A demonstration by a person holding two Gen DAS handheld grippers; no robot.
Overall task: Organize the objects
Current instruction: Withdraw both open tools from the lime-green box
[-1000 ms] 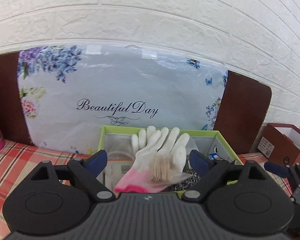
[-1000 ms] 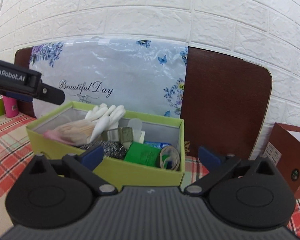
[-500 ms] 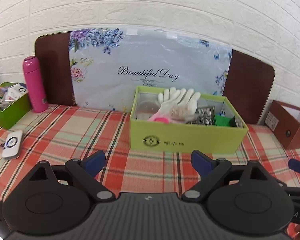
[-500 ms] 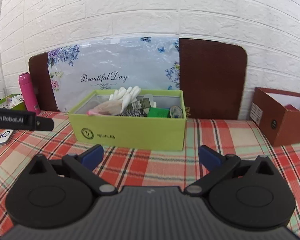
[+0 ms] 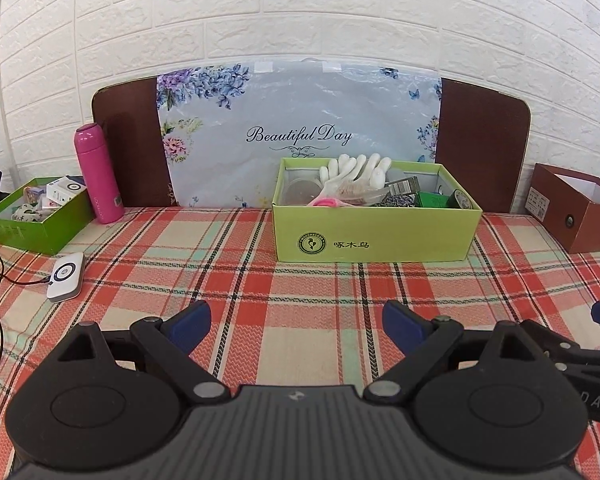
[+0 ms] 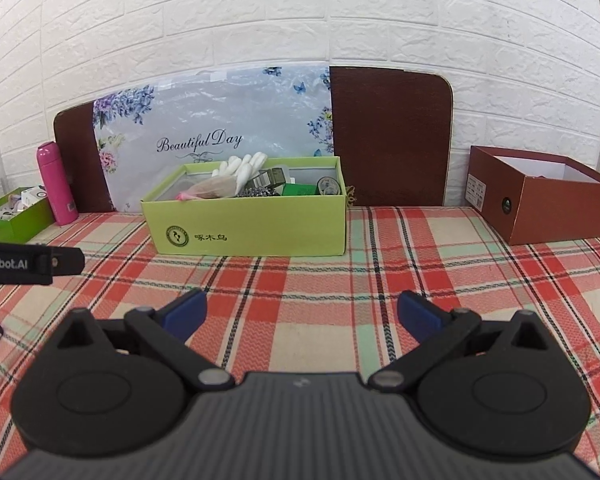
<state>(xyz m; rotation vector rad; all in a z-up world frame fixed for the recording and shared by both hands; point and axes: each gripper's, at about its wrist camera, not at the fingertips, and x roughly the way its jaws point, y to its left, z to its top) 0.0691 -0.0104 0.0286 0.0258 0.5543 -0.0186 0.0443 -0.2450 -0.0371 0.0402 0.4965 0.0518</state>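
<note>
A lime-green box (image 5: 376, 232) (image 6: 248, 226) stands on the plaid tablecloth near the wall. It holds white gloves (image 5: 356, 174) (image 6: 242, 168), a clear bag, a green packet (image 6: 298, 189) and a tape roll (image 6: 327, 186). My left gripper (image 5: 296, 326) hangs open well in front of the box, nothing between its blue fingertips. My right gripper (image 6: 302, 314) is also open and empty, over bare cloth in front of the box. The left gripper's body shows at the left edge of the right wrist view.
A brown box (image 5: 580, 210) (image 6: 540, 196) sits at the right. At the left stand a pink bottle (image 5: 98, 174) (image 6: 56, 184) and a dark green box (image 5: 36, 214) with small items. A white device (image 5: 66, 276) with a cable lies on the cloth. A floral board (image 5: 300, 140) leans on the brick wall.
Both grippers have pulled back from the lime-green box toward the table's front. The gloves and bag stay in the box. Both stay open.
</note>
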